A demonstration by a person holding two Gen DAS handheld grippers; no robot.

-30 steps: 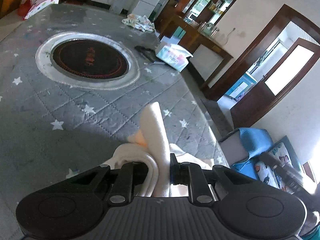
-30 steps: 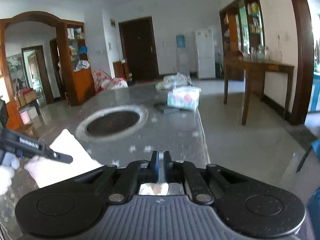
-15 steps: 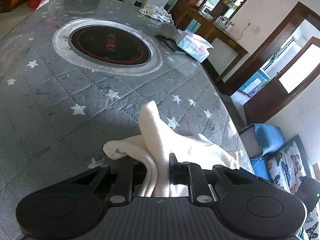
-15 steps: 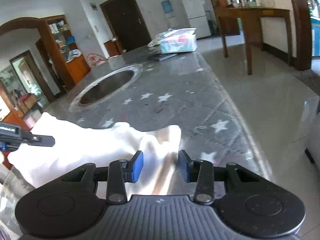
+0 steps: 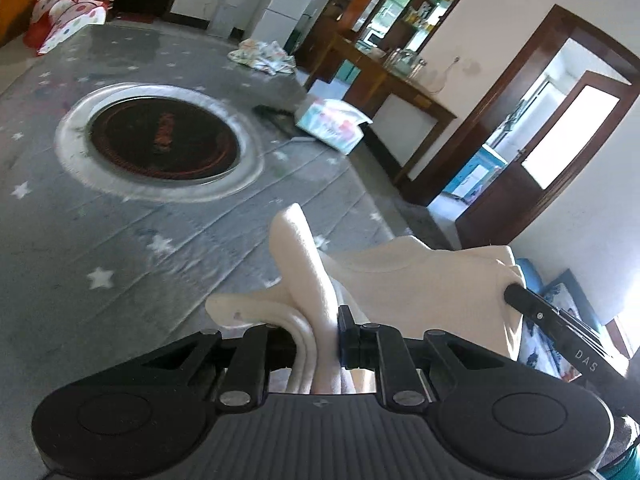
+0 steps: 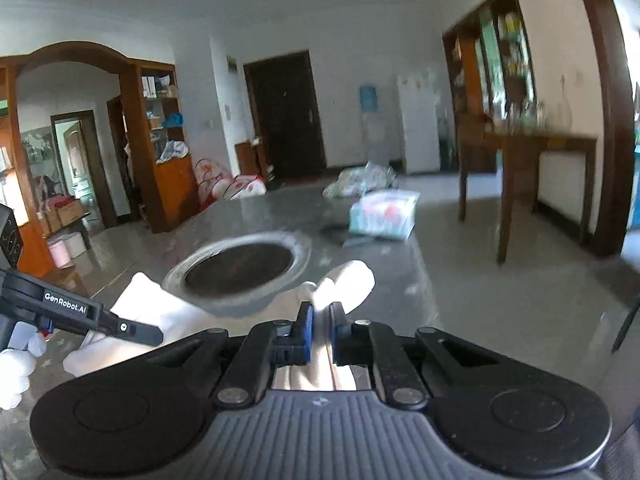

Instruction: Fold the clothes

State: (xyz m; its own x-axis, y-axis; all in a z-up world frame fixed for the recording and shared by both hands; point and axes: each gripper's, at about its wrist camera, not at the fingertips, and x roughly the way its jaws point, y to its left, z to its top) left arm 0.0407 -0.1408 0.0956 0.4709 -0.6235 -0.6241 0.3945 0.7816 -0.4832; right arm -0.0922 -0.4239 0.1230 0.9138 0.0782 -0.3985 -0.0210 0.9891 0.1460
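A cream-white garment hangs stretched between both grippers above the grey star-patterned table cover. My left gripper is shut on a bunched fold of it. My right gripper is shut on another edge of the garment; its finger also shows in the left wrist view, pinching the cloth's right corner. The left gripper's finger shows in the right wrist view on the cloth's left part.
A round dark cooktop inset with a silver ring sits mid-table. A tissue pack, a dark flat item and a patterned cloth heap lie at the far end. A wooden side table stands right.
My right gripper has closed on the garment's edge and lifted. The cloth is now raised and spread between both grippers instead of lying on the table.
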